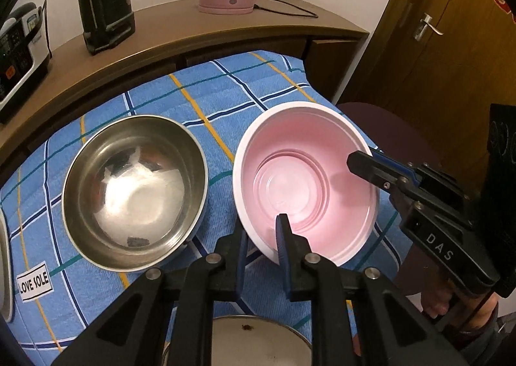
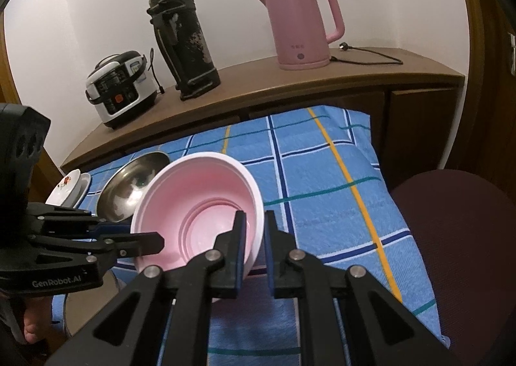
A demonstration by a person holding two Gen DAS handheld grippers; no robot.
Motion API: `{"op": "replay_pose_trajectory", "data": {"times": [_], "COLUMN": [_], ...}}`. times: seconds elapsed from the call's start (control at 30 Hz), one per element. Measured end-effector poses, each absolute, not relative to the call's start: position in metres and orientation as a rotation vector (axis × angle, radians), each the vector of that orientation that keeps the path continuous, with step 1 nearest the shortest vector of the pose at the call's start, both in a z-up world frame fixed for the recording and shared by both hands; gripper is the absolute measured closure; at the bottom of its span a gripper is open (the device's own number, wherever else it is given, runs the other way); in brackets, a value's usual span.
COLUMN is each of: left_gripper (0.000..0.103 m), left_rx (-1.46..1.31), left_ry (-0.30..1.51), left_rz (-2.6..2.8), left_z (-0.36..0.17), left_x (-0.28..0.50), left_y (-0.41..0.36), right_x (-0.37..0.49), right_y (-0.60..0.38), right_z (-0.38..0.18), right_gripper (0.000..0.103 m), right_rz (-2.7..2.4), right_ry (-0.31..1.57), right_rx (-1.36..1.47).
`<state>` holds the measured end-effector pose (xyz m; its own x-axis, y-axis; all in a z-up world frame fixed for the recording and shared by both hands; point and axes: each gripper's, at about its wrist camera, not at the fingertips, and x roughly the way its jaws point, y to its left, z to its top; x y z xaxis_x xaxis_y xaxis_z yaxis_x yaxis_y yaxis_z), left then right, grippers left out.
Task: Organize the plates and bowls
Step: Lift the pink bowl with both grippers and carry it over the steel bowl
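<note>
Pink plastic bowl (image 1: 306, 178), one of two bowls, sits tilted on the blue checked cloth (image 1: 200, 98) beside one steel bowl (image 1: 135, 191); left gripper (image 1: 262, 246) and right gripper (image 2: 254, 237) each pinch its rim. Two stacked plates (image 2: 69, 188) are partly hidden.

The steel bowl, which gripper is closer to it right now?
Left. The left gripper is shut on the pink bowl's near rim, right beside the steel bowl. The right gripper clamps the pink bowl's opposite rim.
</note>
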<state>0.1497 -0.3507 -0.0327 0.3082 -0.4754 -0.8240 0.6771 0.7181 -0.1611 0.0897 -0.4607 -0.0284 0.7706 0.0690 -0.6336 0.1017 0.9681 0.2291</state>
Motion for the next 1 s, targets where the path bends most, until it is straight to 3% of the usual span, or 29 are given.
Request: {"op": "replay_pose_trajectory", "data": {"times": [1.0], "left_gripper": [0.084], "left_rx": [0.132], "left_ry": [0.864], "left_rz": [-0.926], "left_z": [-0.010], "left_x": [0.163], "left_y": [-0.284], "right_x": [0.094], "right_y": [-0.400], "right_z": [0.027], "right_gripper": [0.091], "right_rz": [0.003], "right_ry": [0.666], "right_rx": [0.126]}}
